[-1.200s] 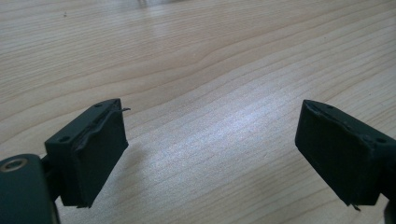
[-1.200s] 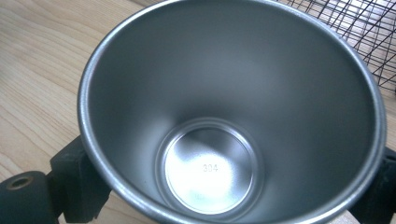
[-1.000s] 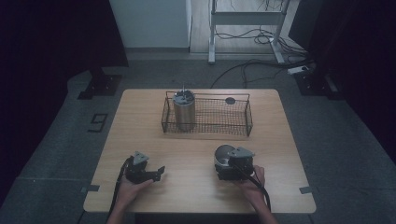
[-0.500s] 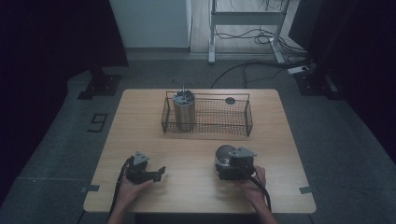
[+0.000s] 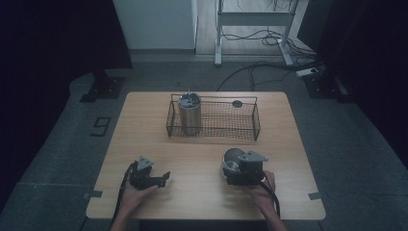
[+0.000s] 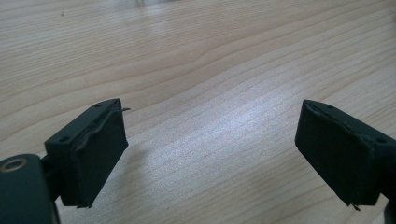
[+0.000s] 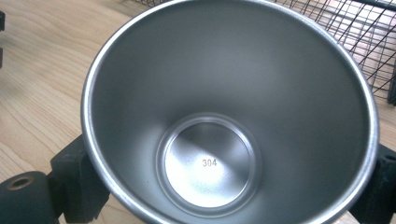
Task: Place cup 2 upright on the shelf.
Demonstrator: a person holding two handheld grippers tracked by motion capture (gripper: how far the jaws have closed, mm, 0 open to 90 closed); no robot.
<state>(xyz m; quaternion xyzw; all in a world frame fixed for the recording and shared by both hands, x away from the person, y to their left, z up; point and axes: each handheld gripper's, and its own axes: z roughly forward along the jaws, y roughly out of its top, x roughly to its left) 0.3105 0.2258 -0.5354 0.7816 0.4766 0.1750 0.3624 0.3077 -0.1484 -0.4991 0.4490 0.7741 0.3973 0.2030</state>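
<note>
A shiny steel cup (image 7: pixel 210 116) sits between the jaws of my right gripper (image 7: pixel 229 196), its open mouth turned toward the camera, with "304" stamped on its bottom. In the high view the cup (image 5: pixel 231 158) and right gripper (image 5: pixel 231 167) are near the front right of the wooden table (image 5: pixel 288 144). My left gripper (image 5: pixel 165 177) rests at the front left. Its jaws stand apart over bare wood in the left gripper view (image 6: pixel 210 158). A lidded steel tumbler (image 5: pixel 190 114) stands upright in the left end of a black wire basket (image 5: pixel 255 122).
A small dark disc (image 5: pixel 237 103) shows at the basket's far right corner. Basket wires (image 7: pixel 369 42) run close behind the cup. Beyond the table are a grey floor, cables (image 5: pixel 255 72) and a metal stand (image 5: pixel 219 29).
</note>
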